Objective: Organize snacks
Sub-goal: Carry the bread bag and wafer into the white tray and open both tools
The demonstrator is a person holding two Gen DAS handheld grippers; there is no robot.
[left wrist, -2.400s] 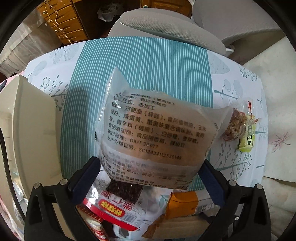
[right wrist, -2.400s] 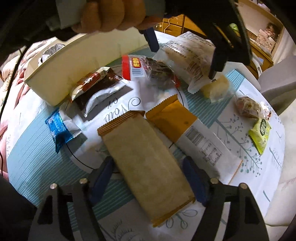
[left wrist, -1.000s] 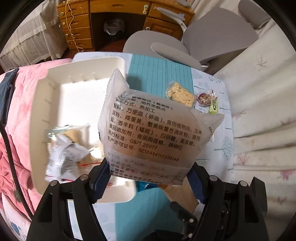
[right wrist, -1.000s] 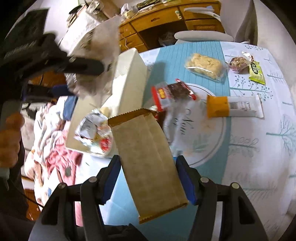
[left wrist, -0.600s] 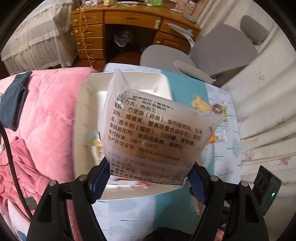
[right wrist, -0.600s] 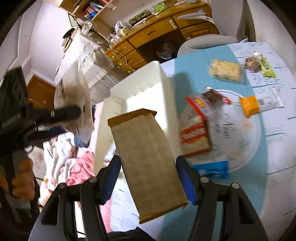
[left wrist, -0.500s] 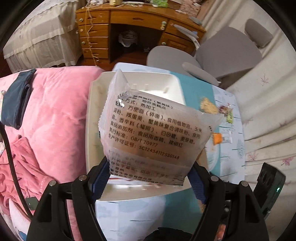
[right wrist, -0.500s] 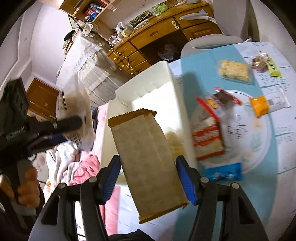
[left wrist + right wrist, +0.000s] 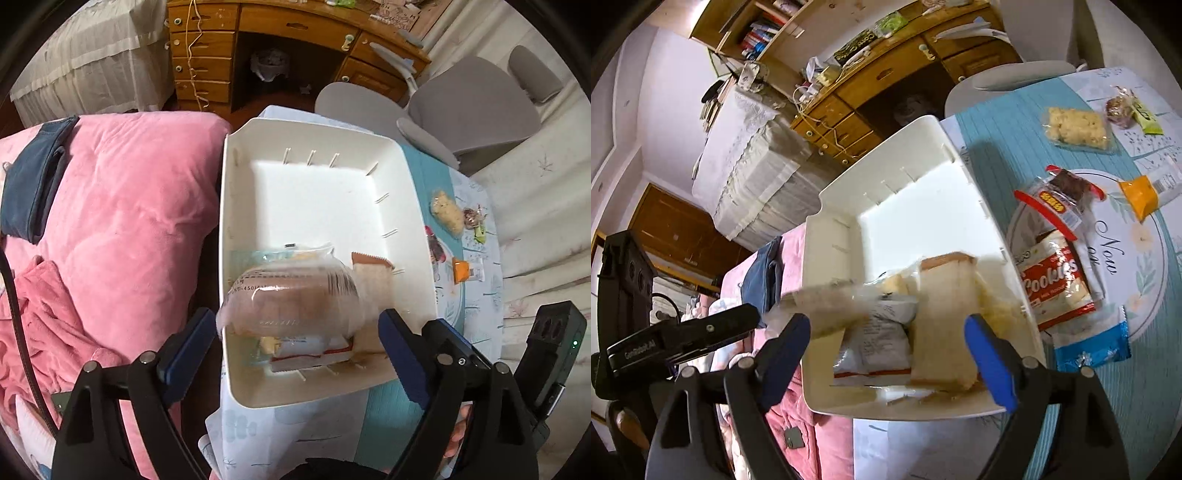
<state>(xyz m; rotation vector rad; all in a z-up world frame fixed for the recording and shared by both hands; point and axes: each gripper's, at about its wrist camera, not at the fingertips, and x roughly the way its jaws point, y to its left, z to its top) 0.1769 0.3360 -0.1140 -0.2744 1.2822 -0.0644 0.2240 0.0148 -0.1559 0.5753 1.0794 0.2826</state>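
Observation:
A white bin [image 9: 321, 206] [image 9: 916, 206] stands at the table's left edge with several snack packs in its near end. My left gripper [image 9: 295, 325] is open above it. The clear noodle pack [image 9: 291, 299] [image 9: 827, 302] is blurred in mid-air just past its fingers, falling into the bin. My right gripper [image 9: 886, 332] is open too. The brown paper pack [image 9: 945, 321] [image 9: 373, 277] is blurred, free of its pads, dropping into the bin's right side.
On the table right of the bin lie a red cookies pack [image 9: 1056, 284], a brownie pack [image 9: 1060, 192], a blue wrapper [image 9: 1093, 350], an orange-capped pack [image 9: 1145, 188], a rice cake [image 9: 1075, 127] and small candies [image 9: 1130, 109]. Pink bedding [image 9: 110, 221] lies left of the bin. Chairs and a wooden desk stand behind.
Both grippers have opened over the bin. The noodle pack has left the left gripper and the brown pack has left the right gripper; both are dropping into the bin.

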